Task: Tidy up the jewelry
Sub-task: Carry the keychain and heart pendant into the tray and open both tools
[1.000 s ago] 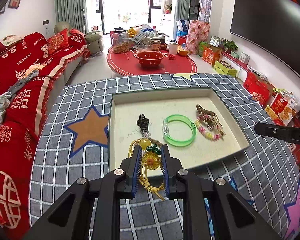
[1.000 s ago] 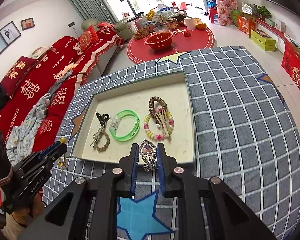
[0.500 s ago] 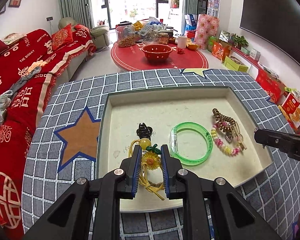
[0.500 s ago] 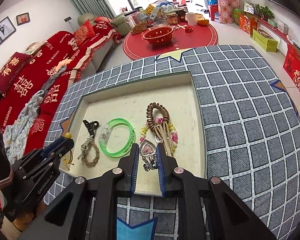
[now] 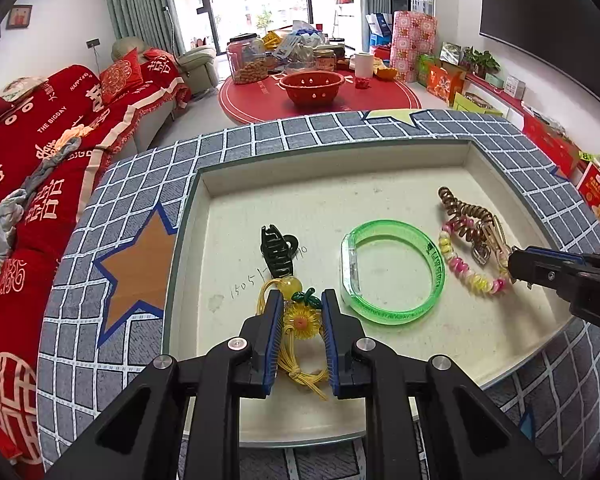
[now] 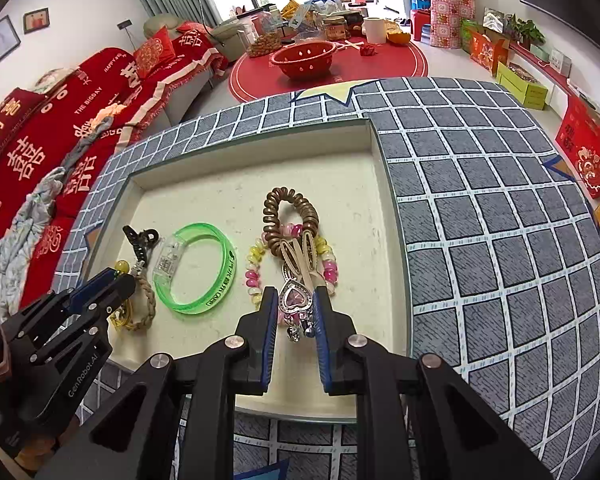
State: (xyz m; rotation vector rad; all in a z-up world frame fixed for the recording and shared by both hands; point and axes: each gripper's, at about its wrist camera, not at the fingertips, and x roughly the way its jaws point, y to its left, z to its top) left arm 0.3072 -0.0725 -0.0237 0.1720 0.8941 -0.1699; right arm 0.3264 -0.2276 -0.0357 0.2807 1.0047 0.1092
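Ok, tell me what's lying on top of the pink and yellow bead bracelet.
Across the bead bracelet lie a brown spiral hair tie and a beige hair clip. Its near edge is hidden behind the heart pendant in the right tool.

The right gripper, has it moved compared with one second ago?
Yes. The right gripper, shut on the heart pendant, has gone forward over the tray edge; earlier it was above the tablecloth.

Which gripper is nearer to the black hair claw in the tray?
Left. The left gripper, shut on the sunflower charm, sits just in front of the black hair claw. The right gripper holds the heart pendant beyond the green bangle.
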